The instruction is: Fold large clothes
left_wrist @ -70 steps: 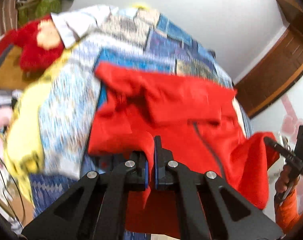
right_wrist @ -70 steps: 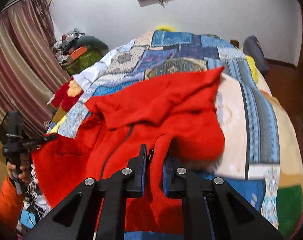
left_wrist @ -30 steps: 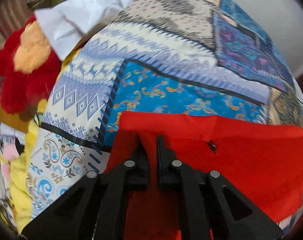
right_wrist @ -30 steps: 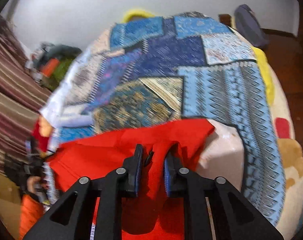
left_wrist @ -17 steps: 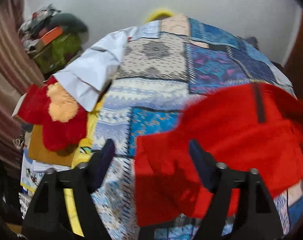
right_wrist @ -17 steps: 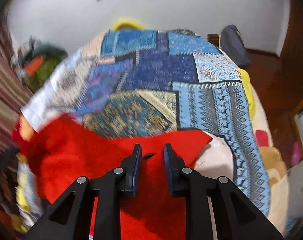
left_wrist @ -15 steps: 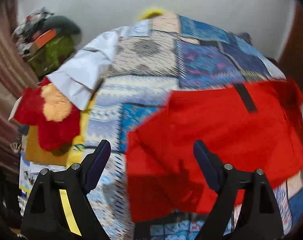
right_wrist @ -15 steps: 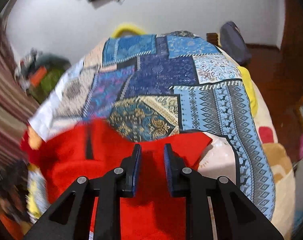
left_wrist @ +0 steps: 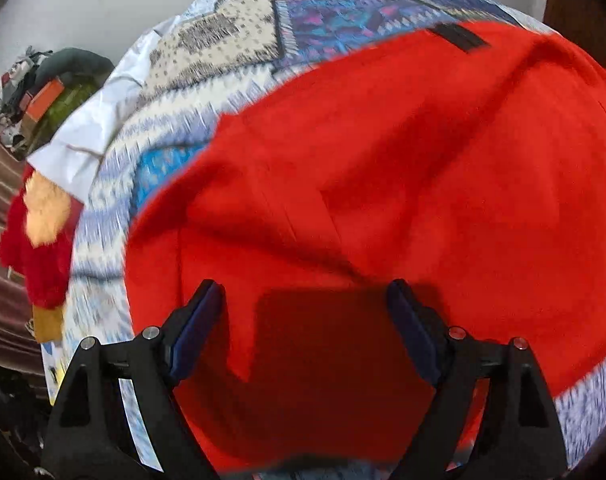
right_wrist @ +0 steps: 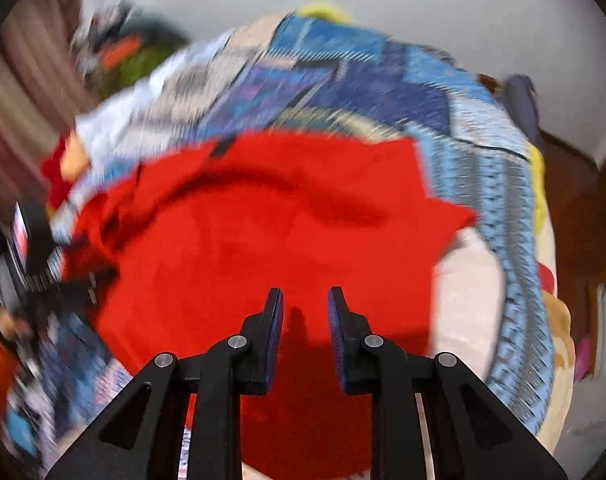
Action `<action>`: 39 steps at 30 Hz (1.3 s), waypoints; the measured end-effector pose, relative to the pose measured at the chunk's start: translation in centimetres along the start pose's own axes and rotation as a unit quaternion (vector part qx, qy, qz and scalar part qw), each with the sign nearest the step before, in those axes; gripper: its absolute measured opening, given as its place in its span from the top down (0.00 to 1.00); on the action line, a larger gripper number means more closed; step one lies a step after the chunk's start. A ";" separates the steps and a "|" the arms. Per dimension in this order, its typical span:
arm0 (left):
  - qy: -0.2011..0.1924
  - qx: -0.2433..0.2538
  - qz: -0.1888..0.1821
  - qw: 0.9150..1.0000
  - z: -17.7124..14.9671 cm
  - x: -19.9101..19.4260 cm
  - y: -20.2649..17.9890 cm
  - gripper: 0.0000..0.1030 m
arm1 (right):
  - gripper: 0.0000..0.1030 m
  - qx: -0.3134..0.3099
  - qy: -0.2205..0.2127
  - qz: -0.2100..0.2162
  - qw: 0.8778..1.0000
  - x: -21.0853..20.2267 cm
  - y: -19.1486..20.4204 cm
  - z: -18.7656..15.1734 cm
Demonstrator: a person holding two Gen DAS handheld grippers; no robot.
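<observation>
Both grippers are now hovering with jaws spread, the left gripper (left_wrist: 303,320) and right gripper (right_wrist: 305,320) having released the red garment (left_wrist: 403,184); soft and limp, it is probably best pinched at its near edge.

Your bright red fleece garment (left_wrist: 403,184) is lying spread across the bed, filling the centre and right of the left wrist view. A black tab (left_wrist: 457,37) is showing at its far edge, upper right, and soft creases are running diagonally through the middle. In the right wrist view the garment (right_wrist: 271,240) is sitting mid-frame, blurred, one corner pointing right.
</observation>
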State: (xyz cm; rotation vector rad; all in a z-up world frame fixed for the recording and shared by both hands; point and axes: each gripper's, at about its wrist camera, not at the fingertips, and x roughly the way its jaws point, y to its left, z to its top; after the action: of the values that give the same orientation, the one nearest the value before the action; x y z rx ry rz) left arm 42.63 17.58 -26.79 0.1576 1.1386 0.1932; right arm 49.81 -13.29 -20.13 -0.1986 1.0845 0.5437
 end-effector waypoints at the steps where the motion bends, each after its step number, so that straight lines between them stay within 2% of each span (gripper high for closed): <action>1: -0.001 -0.003 0.004 1.000 0.8 0.4 0.5 0.17 | 0.83 -0.013 0.012 -0.007 1.000 1.3 0.6 0.2; 3: -0.004 -0.020 0.018 1.000 3.0 1.2 2.1 0.17 | 0.83 -0.031 0.031 -0.020 0.999 4.0 1.4 1.3; 5: -0.007 -0.042 0.034 0.998 4.8 1.8 3.9 0.17 | 0.83 -0.038 0.030 -0.025 0.999 5.7 1.3 3.0; 10: 0.002 -0.116 0.085 0.990 8.9 4.4 10.0 0.16 | 0.83 0.025 0.023 0.008 0.999 7.7 -2.1 8.9; 11: 0.003 -0.127 0.112 0.986 9.2 4.6 11.0 0.16 | 0.83 0.037 0.017 -0.002 0.999 7.7 -2.7 9.8; 12: 0.001 -0.140 0.136 0.981 9.5 4.5 12.1 0.16 | 0.83 0.050 0.007 -0.037 0.998 7.5 -3.5 10.7; 13: -0.003 -0.154 0.138 0.978 9.5 4.2 13.1 0.16 | 0.83 0.060 -0.003 -0.069 0.996 7.3 -4.0 11.2; 14: -0.008 -0.172 0.131 0.976 9.4 3.6 14.1 0.16 | 0.83 0.071 -0.016 -0.093 0.993 6.8 -4.7 11.6; 15: -0.019 -0.197 0.112 0.974 9.0 2.6 15.2 0.16 | 0.83 0.077 -0.027 -0.094 0.992 6.1 -5.1 11.7; 18: -0.044 -0.213 0.057 0.974 7.7 0.1 15.9 0.16 | 0.83 0.073 -0.049 -0.059 0.994 3.9 -4.9 11.0; 23: -0.067 -0.150 0.013 0.986 5.3 -3.5 12.1 0.16 | 0.83 0.009 -0.062 -0.041 0.997 1.3 -0.3 8.3; 26: -0.071 -0.119 -0.026 0.990 3.5 -4.8 9.0 0.16 | 0.83 -0.023 -0.062 -0.034 0.997 0.5 2.9 5.7; 27: -0.064 -0.111 -0.047 0.991 2.6 -5.0 7.6 0.16 | 0.83 -0.032 -0.059 -0.032 0.997 0.5 3.9 4.9; 31: -0.044 -0.096 -0.073 0.992 -0.4 -3.9 4.2 0.15 | 0.83 -0.055 -0.030 -0.043 0.997 2.1 6.7 2.3; 34: 0.009 -0.108 -0.066 0.992 -2.6 -0.3 2.9 0.14 | 0.83 -0.081 0.017 -0.105 0.991 5.4 7.6 0.3; 35: 0.023 -0.113 -0.054 0.992 -3.8 1.3 2.6 0.13 | 0.83 -0.090 0.022 -0.126 0.988 6.3 7.6 -0.4; 36: 0.022 -0.111 -0.048 0.992 -4.3 1.7 2.4 0.10 | 0.83 -0.099 0.009 -0.139 0.985 6.5 7.6 -0.9; 37: 0.013 -0.104 -0.040 0.994 -5.2 2.0 2.2 0.10 | 0.75 -0.108 -0.009 -0.148 0.983 6.2 7.7 -1.4; 39: -0.004 -0.087 -0.037 0.996 -6.2 1.7 1.8 0.10 | 0.42 -0.116 -0.022 -0.193 0.974 5.7 7.6 -1.9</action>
State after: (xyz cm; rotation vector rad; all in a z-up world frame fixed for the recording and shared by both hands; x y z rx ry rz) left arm 37.58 19.87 -30.46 -0.0381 1.1116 0.2258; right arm 46.46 -5.80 -25.26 -0.5875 0.9060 0.3203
